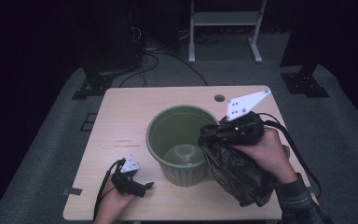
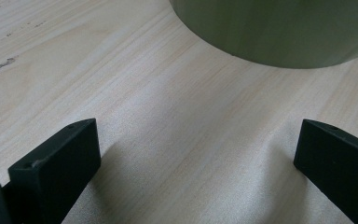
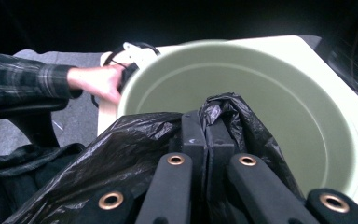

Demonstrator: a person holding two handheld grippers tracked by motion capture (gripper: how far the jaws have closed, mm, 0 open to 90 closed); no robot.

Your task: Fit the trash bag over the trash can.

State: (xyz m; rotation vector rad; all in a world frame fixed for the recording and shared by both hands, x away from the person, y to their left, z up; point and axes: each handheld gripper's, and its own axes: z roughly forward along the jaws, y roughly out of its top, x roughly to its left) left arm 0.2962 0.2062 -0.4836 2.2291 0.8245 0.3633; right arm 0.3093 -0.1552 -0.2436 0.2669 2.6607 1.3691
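Wooden table [image 1: 121, 121] | right claw [image 3: 208, 140] pinching black bag [image 3: 135, 140] above green bin [image 1: 177, 122] | left claw [image 2: 196, 154] spread

Table [image 1: 121, 121]: pale wood, rounded corners, cable hole near far edge.
On it: green bin [image 1: 161, 140], upright; left tongs [image 1: 144, 186] resting near front edge.

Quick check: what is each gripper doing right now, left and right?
Left gripper: open, empty, low over the table.
Right gripper: shut on the black bag, at the green bin rim.

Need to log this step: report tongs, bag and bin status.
Right tongs shut on black bin bag, at green bin rim. Left tongs open, resting on table. Bin mouth unobstructed.
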